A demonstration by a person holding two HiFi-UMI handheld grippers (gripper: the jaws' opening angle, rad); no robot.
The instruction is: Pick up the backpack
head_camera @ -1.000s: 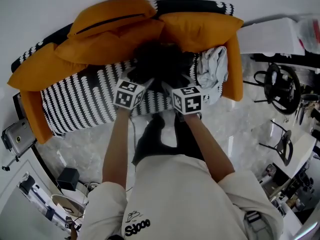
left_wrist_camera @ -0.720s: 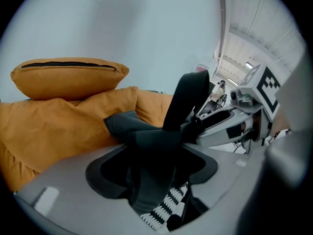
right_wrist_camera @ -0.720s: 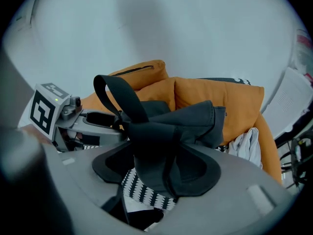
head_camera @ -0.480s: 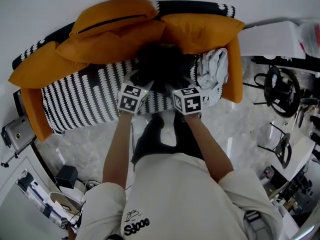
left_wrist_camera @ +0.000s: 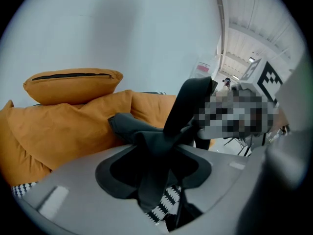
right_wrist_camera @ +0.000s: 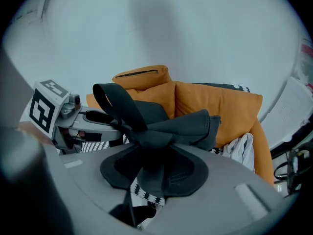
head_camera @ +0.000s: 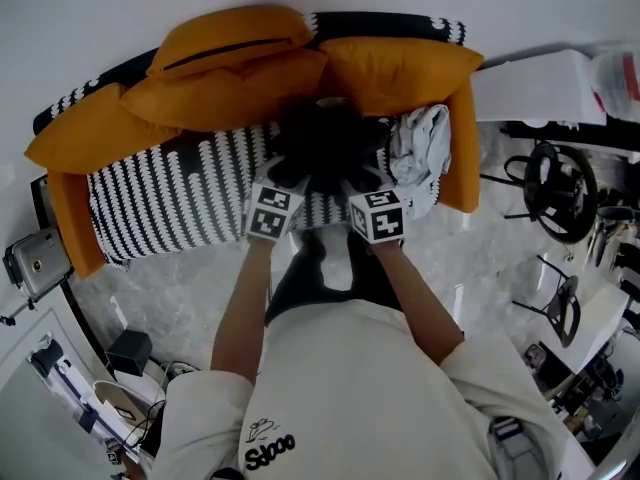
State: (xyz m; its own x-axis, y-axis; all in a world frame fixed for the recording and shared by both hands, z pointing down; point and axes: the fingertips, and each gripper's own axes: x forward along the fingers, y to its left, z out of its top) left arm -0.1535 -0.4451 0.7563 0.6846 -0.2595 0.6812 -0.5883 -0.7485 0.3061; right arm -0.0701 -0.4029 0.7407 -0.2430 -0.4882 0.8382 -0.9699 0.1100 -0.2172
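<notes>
Two folds of the backpack [head_camera: 325, 140], which lies on the seat of the sofa [head_camera: 170, 193] toward its right end, against the orange cushions [head_camera: 235, 83], are clamped: one in my left hand-held gripper [left_wrist_camera: 154, 168], one in my right hand-held gripper [right_wrist_camera: 154, 170]. I'd raise both evenly, keeping the pinch firm. Since a second ago both pairs of jaws have been closing on that fabric, and both grippers have drawn toward the seat's front edge.
</notes>
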